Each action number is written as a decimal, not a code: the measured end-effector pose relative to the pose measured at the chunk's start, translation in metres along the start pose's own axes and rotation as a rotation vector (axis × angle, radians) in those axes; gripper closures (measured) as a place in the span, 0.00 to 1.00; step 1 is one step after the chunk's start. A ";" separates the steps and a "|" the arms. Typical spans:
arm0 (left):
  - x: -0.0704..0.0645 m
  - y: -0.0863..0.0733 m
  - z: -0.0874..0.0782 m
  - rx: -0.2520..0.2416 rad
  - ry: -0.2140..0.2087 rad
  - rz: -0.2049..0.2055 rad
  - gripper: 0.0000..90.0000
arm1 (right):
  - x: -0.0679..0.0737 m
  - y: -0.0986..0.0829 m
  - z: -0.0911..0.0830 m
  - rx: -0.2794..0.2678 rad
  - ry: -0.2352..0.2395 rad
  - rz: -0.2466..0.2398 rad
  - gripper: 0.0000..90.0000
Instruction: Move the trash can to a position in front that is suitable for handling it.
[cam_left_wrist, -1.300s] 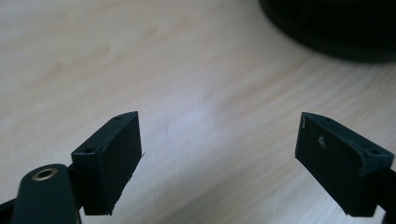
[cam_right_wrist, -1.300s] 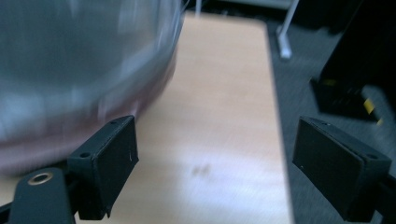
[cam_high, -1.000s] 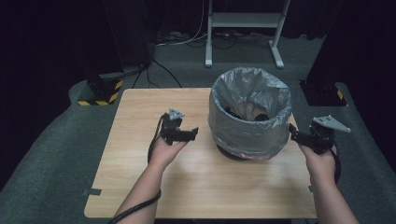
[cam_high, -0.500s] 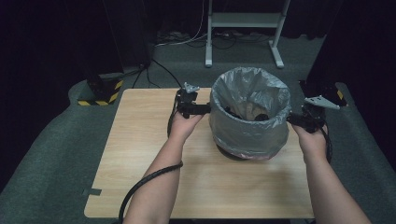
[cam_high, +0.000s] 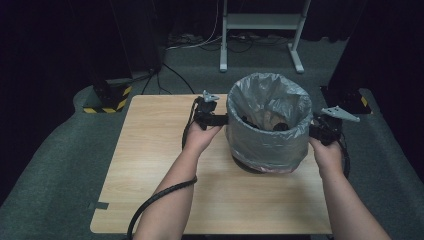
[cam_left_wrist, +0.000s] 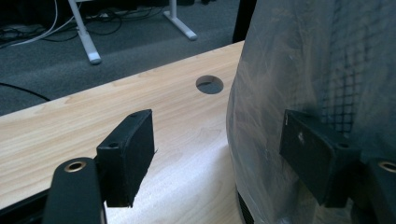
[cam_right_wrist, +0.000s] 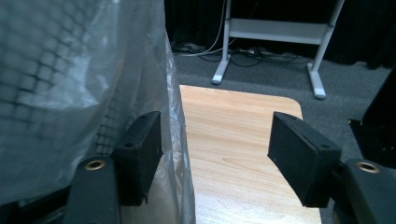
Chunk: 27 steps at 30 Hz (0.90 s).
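round mesh bin lined with a grey plastic bag (cam_high: 267, 125) stands on the light wooden table (cam_high: 150, 165), right of centre. left gripper (cam_high: 220, 119) and right gripper (cam_high: 314, 132) flank it, jaws apart, nothing clamped.

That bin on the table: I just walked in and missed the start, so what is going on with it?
A person is working on a mesh waste bin lined with a grey plastic bag, a gripper in each hand. The left gripper is at the bin's left side and the right gripper at its right, both near the rim. Both are open: each gripper view shows one jaw against the bag and the other out over the wooden table. Nothing is gripped yet. Dark items lie inside the bag.
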<state>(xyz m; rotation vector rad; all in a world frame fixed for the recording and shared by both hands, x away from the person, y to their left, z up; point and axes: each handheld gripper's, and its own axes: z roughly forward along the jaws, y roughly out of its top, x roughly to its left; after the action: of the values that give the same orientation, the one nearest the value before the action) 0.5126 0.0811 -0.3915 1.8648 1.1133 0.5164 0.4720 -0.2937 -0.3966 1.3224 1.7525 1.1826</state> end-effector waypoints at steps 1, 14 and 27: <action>0.000 -0.001 -0.002 -0.004 0.002 -0.001 0.29 | 0.001 -0.001 -0.001 -0.001 -0.002 -0.002 0.40; 0.008 -0.031 -0.040 -0.032 -0.028 -0.033 0.29 | 0.038 -0.018 -0.024 -0.042 -0.004 0.030 0.40; 0.031 -0.048 -0.074 -0.028 0.012 -0.018 0.28 | 0.080 -0.020 -0.024 -0.056 0.022 -0.026 0.41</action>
<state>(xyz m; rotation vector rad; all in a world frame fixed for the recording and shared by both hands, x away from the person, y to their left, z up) 0.4527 0.1529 -0.3959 1.8284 1.1243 0.5304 0.4197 -0.2257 -0.4034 1.2544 1.7345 1.2273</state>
